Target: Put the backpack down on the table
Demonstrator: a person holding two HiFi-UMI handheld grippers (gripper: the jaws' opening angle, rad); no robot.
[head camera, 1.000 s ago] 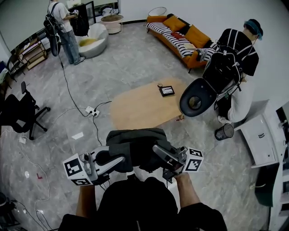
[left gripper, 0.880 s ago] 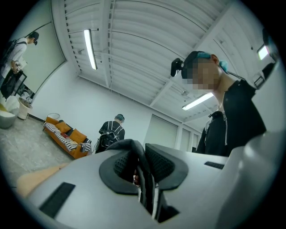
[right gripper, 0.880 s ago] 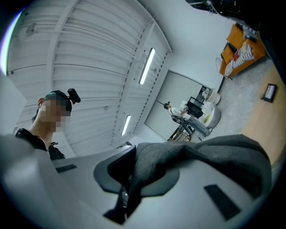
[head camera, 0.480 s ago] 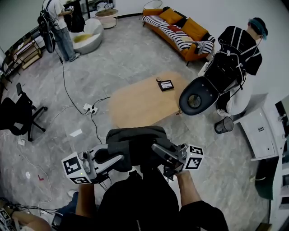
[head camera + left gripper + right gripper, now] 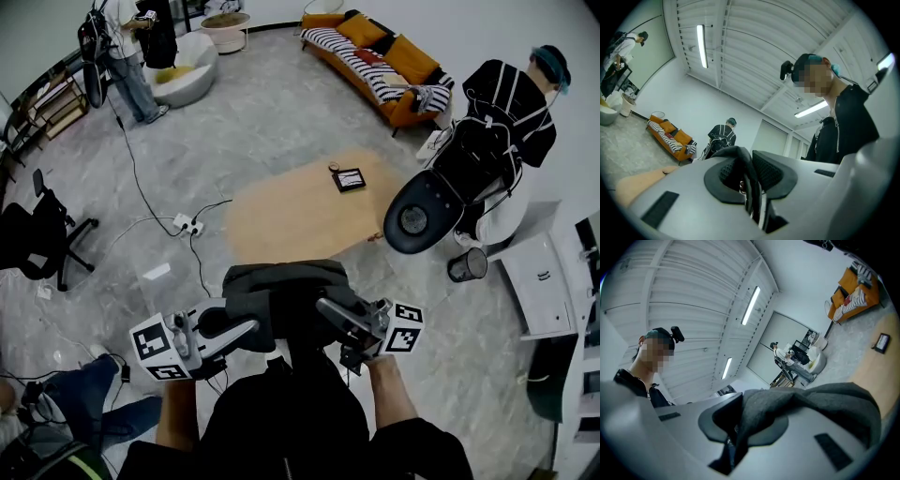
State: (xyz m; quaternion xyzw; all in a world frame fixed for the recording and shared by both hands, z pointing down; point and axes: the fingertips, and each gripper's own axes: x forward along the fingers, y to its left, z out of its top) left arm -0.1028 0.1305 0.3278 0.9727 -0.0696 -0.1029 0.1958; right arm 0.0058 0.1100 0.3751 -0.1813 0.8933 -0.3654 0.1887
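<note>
we pinch the dark grey fabric backpack in left gripper and right gripper; it hangs short of the near edge of the light wooden oval table, not yet down.

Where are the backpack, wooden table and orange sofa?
backpack [image 5: 281,286], head view, top of its grey fabric.
wooden table [image 5: 291,220], head view, bare middle of the tabletop.
orange sofa [image 5: 415,67], head view, an orange back cushion.

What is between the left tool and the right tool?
The dark grey backpack spans the gap between the left tool and the right tool, each clamped on it, as the head view shows.
</note>
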